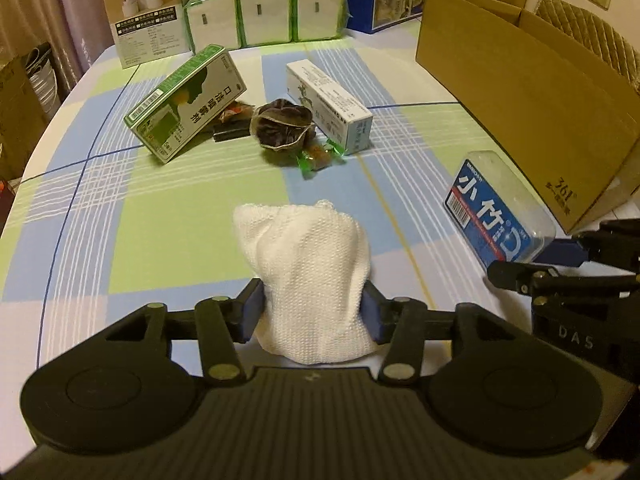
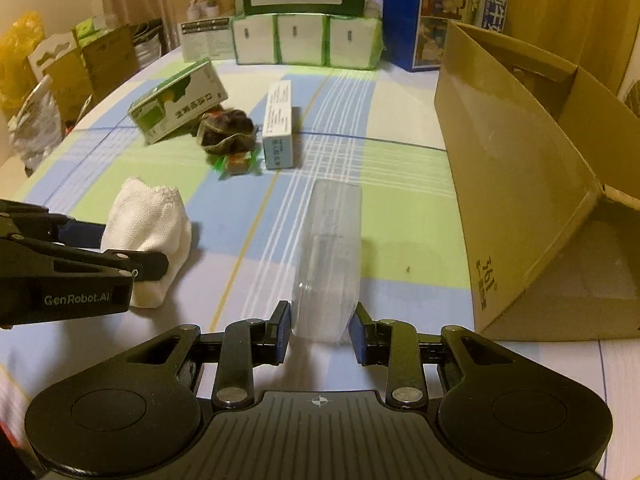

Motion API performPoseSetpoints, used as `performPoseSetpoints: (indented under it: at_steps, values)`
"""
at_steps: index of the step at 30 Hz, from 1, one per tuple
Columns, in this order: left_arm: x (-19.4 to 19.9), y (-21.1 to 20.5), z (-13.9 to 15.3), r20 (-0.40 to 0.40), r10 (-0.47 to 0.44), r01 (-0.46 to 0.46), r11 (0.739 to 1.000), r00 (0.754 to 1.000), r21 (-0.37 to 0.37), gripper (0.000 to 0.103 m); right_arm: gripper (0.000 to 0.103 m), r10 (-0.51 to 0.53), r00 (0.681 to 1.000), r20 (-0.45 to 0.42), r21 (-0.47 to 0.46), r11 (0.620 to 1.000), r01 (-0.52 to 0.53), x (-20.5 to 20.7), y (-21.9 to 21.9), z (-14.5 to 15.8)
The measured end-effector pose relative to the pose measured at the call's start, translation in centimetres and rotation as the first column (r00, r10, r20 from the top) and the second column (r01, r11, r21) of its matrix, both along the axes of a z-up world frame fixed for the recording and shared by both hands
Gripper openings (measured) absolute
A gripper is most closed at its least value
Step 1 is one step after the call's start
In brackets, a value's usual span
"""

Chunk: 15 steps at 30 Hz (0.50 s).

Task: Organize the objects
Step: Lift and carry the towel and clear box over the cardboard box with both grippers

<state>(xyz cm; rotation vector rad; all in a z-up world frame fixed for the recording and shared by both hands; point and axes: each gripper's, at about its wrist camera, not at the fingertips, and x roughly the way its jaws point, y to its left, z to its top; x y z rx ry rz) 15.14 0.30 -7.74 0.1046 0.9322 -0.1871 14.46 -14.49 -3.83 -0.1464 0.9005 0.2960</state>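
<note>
Towel [image 1: 310,280] sits clamped in your left claw [image 1: 312,314], resting on the bench [image 1: 160,216]. Your right claw [image 2: 320,334] brackets the clear plastic case [image 2: 330,256], pads just beside it; contact unclear. Cardboard box [image 2: 520,184] stands open nearby on the right.

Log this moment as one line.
left claw: shut on white cloth | right claw: around clear box, not clamped | cardboard box: open
</note>
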Motion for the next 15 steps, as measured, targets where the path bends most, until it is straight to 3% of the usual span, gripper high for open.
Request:
performPoseSetpoints:
  at_steps: [4, 13, 15]
  values:
    - [0.3, 0.2, 0.2, 0.006, 0.014, -0.014, 1.0, 1.0, 0.002, 0.057, 0.045, -0.023, 1.0, 0.019, 0.005, 1.0, 0.023, 0.4, -0.6, 0.1]
    - [1.4, 0.1, -0.8, 0.001, 0.001, -0.001, 1.0, 1.0, -0.002, 0.062, 0.046, -0.039, 0.999, 0.03, 0.043, 0.998, 0.038, 1.7, -0.9, 0.1]
    - [1.6, 0.2, -1.0, -0.003, -0.003, 0.003, 1.0, 1.0, -0.01, 0.056, 0.046, -0.038, 0.999, 0.036, 0.042, 0.998, 0.037, 2.0, -0.7, -0.1]
